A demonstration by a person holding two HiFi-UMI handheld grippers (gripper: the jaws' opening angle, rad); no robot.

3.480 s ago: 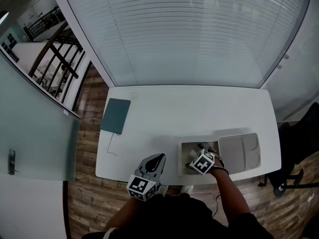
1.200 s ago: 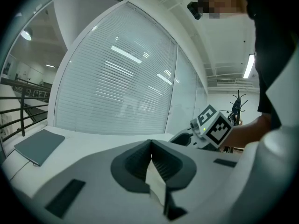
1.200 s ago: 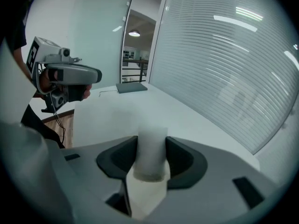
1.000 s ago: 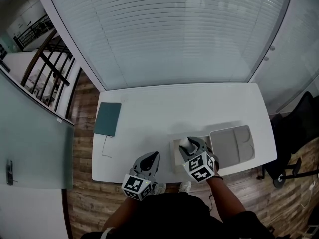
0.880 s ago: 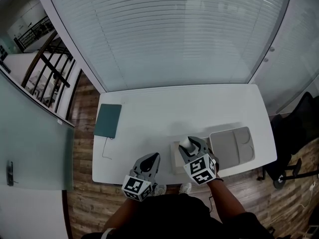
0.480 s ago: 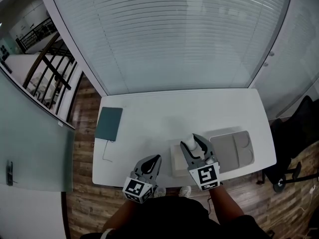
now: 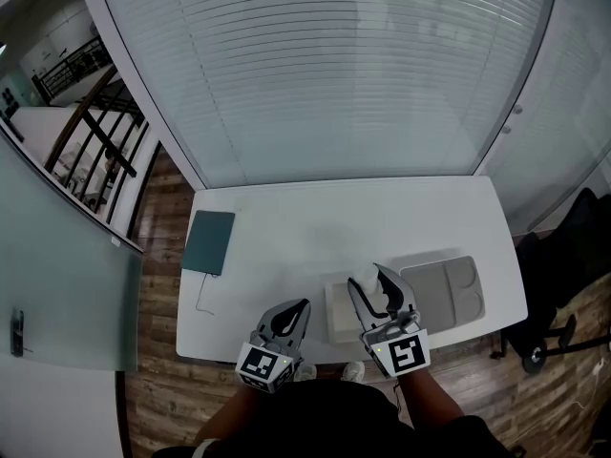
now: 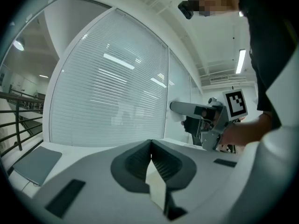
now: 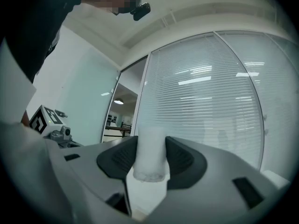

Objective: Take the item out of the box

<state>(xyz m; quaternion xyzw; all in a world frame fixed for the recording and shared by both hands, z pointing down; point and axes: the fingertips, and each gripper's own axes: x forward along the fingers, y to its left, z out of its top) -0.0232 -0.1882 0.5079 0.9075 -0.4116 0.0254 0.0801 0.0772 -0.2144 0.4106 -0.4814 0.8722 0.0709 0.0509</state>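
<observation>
In the head view I see the white worktop (image 7: pixel 286 218) with the open pale shallow box (image 7: pixel 336 315) near its front edge. The box's grey moulded lid (image 7: pixel 444 292) lies just beside it on the right. My right claw (image 7: pixel 375 284) is over the far part of the box and is clenched on the white frosted plastic cylinder (image 7: pixel 366 281). The cylinder is held up, out of the box. My left claw (image 7: pixel 298 309) is at the front edge, to the left of the box. A teal flat notebook (image 7: pixel 208 242) lies well apart, at the left end.

In the left gripper view the two jaws meet, with nothing between them.

In the right gripper view both dark pads press the cylinder's sides, and it stands upright before the slatted window blinds (image 9: pixel 210 106).
</observation>
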